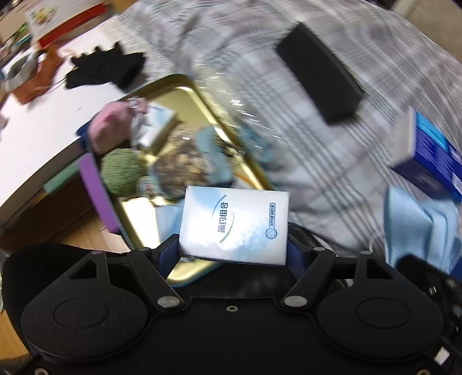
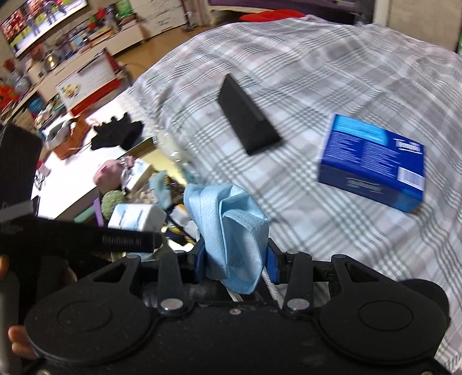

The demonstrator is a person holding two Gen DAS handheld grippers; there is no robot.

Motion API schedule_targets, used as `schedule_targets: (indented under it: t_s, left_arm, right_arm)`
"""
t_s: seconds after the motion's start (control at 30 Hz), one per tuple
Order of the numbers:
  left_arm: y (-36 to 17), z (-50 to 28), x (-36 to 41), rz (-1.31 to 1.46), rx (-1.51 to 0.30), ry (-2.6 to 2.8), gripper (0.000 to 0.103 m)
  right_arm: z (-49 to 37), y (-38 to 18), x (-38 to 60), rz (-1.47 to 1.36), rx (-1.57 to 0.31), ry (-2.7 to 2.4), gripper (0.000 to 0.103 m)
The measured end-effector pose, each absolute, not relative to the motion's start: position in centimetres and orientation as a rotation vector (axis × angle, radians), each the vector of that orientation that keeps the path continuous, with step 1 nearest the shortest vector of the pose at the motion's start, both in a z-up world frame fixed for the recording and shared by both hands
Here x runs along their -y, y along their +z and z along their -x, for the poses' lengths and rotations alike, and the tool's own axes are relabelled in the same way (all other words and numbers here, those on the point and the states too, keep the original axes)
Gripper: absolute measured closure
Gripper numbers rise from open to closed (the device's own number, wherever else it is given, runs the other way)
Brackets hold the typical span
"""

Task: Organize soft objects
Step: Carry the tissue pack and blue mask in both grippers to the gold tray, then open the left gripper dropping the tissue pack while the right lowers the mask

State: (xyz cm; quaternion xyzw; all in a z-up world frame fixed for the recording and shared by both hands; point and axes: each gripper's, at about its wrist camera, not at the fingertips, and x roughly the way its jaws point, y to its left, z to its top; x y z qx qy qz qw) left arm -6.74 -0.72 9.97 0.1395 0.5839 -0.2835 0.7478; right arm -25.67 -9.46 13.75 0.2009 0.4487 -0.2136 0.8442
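Note:
My left gripper (image 1: 234,248) is shut on a white tissue pack (image 1: 235,228) and holds it above the near edge of a gold tray (image 1: 202,101). The tray holds a pink soft item (image 1: 108,127), a green knitted ball (image 1: 122,173), another tissue pack (image 1: 157,127) and light blue cloth (image 1: 212,153). My right gripper (image 2: 235,256) is shut on a crumpled light blue face mask (image 2: 231,228), held above the plaid bedsheet (image 2: 332,72). The mask also shows at the right in the left wrist view (image 1: 418,228). The left gripper's tissue pack shows in the right wrist view (image 2: 135,217).
A black box (image 2: 248,115) and a blue box (image 2: 372,164) lie on the bedsheet. A white table (image 1: 37,124) beside the bed carries black cloth (image 1: 106,67) and an orange item (image 1: 34,83). Shelves and a screen (image 2: 37,20) stand far left.

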Motion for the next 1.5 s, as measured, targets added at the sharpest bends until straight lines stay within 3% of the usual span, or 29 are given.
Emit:
schedule_targets:
  t_s: [0.47,1.0,1.23,1.5]
  left_arm:
    - [7.0,-1.9,-1.7,-0.212,-1.319,-0.395,0.033]
    - [5.7,-5.5,0.4,-0.242,-1.328,-0.311,0.033]
    - [5.0,-5.8,-0.1,-0.240,-1.353,-0.286,0.022]
    - [5.3,-5.6,-0.4,-0.225,-1.330,-0.271,0.022]
  right_arm:
    - [17.6,11.5,8.5,-0.398,-1.028,-0.353,0.063]
    - [8.2,10.0,9.3,-0.368,-1.083,-0.309,0.062]
    - [6.1,7.9,8.6,-0.341,-1.133,-0.253,0.047]
    - [5.5,7.9,10.4,-0.369,-1.115,-0.300,0.047]
